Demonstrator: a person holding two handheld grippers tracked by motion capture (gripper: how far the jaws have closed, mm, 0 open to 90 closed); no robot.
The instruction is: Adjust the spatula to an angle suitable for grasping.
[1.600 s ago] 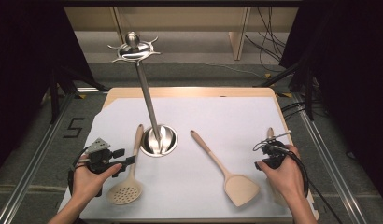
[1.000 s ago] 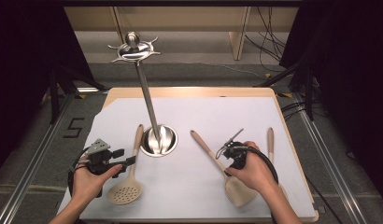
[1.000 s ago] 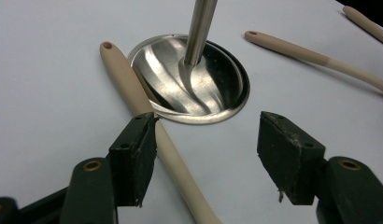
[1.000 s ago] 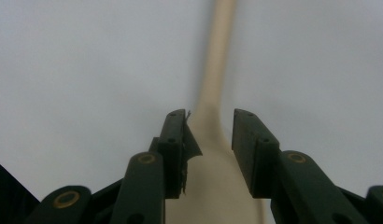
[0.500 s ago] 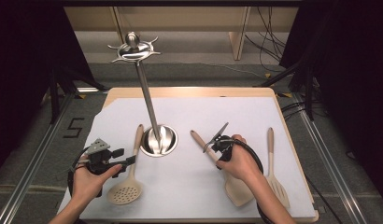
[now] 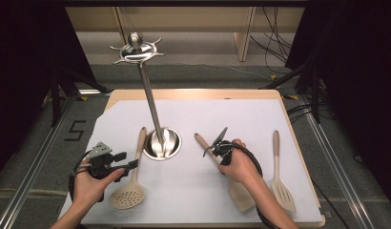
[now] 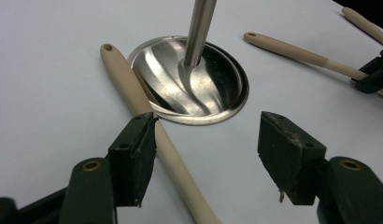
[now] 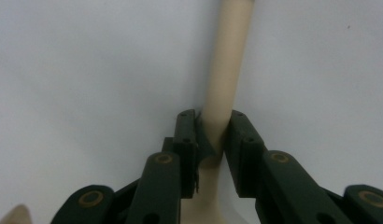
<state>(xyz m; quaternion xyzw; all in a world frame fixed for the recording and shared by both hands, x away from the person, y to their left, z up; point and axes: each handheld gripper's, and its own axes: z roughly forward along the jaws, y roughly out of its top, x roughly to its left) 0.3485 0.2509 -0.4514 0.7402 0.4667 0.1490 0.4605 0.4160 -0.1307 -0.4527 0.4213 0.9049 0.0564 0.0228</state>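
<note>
Wooden utensils all lie flat on the white worktop (image 6: 193, 119) in the high view; none hangs on the steel stand (image 6: 150, 102) yet. Our left gripper (image 7: 206, 161) view shows wide jaws astride the slotted spoon (image 7: 133, 88) handle, not gripping. Our right gripper (image 8: 213, 135) view shows jaws, just closing, clamped on the solid spatula (image 8: 227, 70) handle; lifting remains.

Two black two-jaw grippers are seen: the left gripper (image 6: 118, 164) is topped by a grey three-cornered plate, the right gripper (image 6: 217, 149) trailed by a looping black cable; brass-coloured rivets mark the jaw links.
</note>
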